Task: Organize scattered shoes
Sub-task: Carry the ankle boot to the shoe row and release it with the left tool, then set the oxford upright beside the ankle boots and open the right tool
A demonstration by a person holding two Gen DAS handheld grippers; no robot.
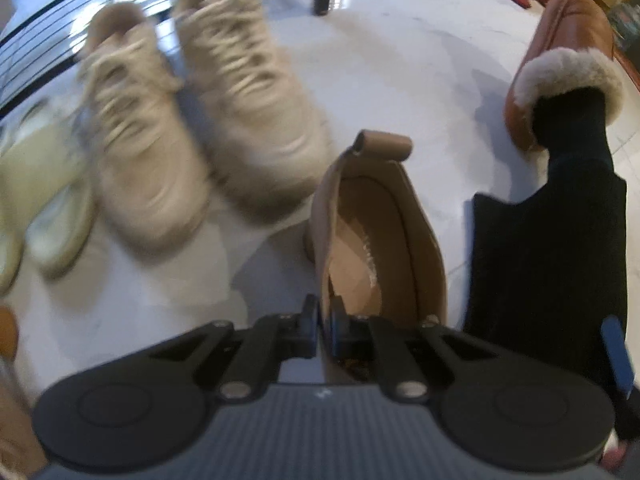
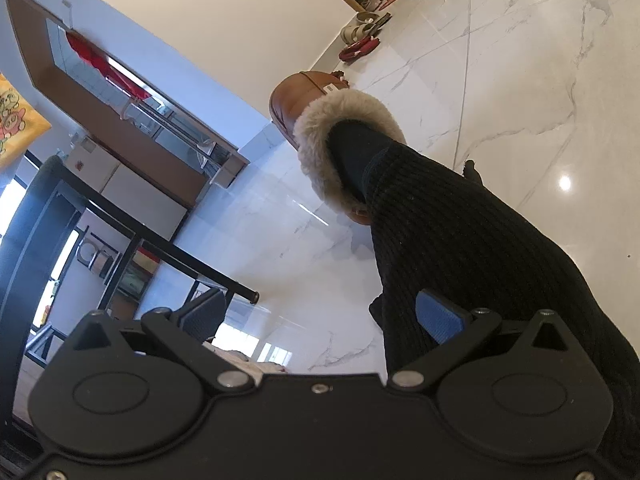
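Shoes number several here: two beige sneakers (image 1: 192, 120) side by side ahead-left of the left gripper (image 1: 325, 320), two pale slippers (image 1: 44, 200) further left, one tan heel (image 1: 376, 232), and one brown fur-lined boot (image 1: 560, 64) worn on a person's leg (image 1: 552, 248) to the right. The left gripper's jaws are pinched narrow on the heel's side wall, the heel stretching straight ahead from the fingers. The right gripper (image 2: 324, 320) stands wide with nothing between its fingers, the boot ahead of it.
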